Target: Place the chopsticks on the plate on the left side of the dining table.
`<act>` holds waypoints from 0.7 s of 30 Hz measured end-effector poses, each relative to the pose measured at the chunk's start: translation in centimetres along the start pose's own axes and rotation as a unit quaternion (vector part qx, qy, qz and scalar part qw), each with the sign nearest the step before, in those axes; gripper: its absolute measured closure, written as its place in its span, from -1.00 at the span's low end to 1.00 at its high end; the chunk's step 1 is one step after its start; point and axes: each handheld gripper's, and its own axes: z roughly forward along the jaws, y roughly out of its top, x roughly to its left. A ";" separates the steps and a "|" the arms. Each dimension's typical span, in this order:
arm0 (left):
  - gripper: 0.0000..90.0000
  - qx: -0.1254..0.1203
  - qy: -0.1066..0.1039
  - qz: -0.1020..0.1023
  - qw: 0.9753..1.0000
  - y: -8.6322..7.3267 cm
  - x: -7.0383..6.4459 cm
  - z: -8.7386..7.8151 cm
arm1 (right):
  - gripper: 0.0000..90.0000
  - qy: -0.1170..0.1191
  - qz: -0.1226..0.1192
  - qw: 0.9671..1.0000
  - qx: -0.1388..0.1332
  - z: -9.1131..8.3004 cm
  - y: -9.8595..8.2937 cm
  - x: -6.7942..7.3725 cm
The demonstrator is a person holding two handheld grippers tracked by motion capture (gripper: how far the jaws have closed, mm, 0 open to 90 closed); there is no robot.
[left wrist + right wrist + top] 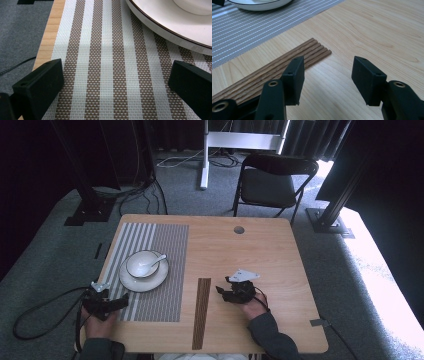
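Wooden table [260, 255] holds our chopsticks [287, 65] just beside our right gripper [327, 82], jaws spread wide. Our left gripper [115, 82], also spread, hovers near the plate [160, 22]. Grabbing crooked could scatter the sticks.

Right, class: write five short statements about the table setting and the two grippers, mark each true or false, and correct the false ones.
1. A spoon rests in the bowl. True.
2. The bowl stands directly on the placemat. False: it stands on a plate.
3. The right gripper has open jaws. True.
4. The chopsticks lie on the placemat. False: they lie on bare table beside it.
5. The left gripper is shut on the plate. False: it is open over the placemat.
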 end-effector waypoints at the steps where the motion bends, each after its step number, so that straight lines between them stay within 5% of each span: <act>1: -0.99 0.000 0.000 0.000 1.000 0.0 0.0 0.0 | -0.04 0.002 -0.002 1.000 0.000 -0.1 0.0 0.2; 21: -0.99 0.000 0.000 0.000 1.000 0.0 0.0 0.0 | -0.04 0.024 -0.016 1.000 0.001 0.3 0.2 1.7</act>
